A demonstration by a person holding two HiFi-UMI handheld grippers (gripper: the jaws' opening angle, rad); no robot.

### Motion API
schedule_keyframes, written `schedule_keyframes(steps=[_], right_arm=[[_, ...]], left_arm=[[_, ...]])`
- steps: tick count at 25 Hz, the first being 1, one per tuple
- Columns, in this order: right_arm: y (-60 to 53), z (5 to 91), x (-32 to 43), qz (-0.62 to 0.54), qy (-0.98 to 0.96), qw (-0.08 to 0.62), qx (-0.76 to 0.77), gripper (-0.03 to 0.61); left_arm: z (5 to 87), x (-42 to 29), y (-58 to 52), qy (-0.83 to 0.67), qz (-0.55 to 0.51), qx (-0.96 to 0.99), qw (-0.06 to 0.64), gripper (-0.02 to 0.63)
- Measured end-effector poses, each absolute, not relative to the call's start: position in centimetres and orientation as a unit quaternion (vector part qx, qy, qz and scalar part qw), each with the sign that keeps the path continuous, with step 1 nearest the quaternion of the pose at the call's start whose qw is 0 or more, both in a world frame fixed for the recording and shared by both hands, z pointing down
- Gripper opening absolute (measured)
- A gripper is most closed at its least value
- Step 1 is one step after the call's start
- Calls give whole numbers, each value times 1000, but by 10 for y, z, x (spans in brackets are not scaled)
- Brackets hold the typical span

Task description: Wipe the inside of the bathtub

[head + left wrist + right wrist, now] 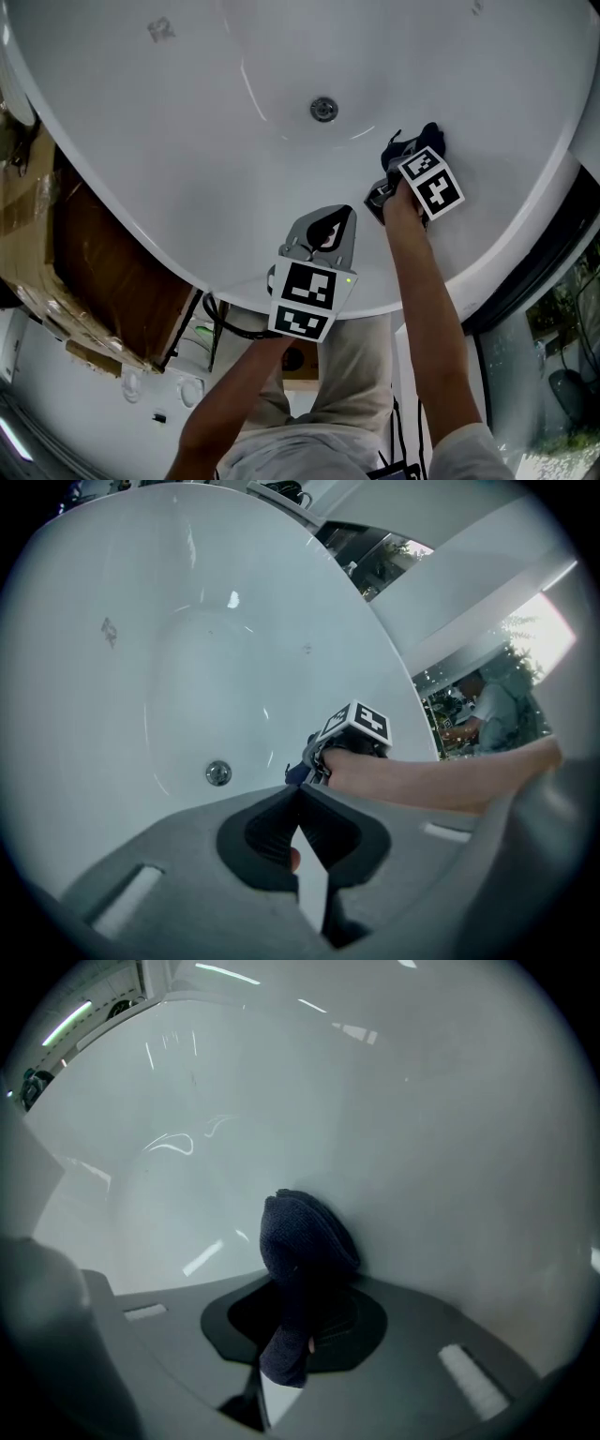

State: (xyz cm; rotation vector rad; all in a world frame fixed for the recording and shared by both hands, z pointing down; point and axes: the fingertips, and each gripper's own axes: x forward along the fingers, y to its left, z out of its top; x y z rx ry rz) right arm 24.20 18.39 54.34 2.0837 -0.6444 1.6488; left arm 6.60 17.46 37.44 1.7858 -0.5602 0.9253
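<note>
The white bathtub (187, 141) fills the head view, with its round metal drain (323, 109) in the floor. My right gripper (405, 161) is shut on a dark blue cloth (424, 141) and presses it against the tub's inner wall to the right of the drain. In the right gripper view the cloth (305, 1237) bulges out of the jaws of that gripper (298, 1302) onto the white surface. My left gripper (325, 228) hovers over the near rim, shut and holding nothing. In the left gripper view its tips (298, 791) meet, with the drain (217, 772) beyond.
Cardboard and a brown board (103, 272) lie outside the tub at the left. Cables (230, 323) hang under the near rim. A dark frame (530, 272) borders the tub on the right. A person (492, 710) stands far off in the left gripper view.
</note>
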Motion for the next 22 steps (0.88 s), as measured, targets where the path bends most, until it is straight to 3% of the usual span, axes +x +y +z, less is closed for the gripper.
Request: schedule_keyframes(steps=[22], right_arm=[[159,630,226,608,-249,159,737,52]], left_arm=[[415,49,173,-243,388,741,492,-2]])
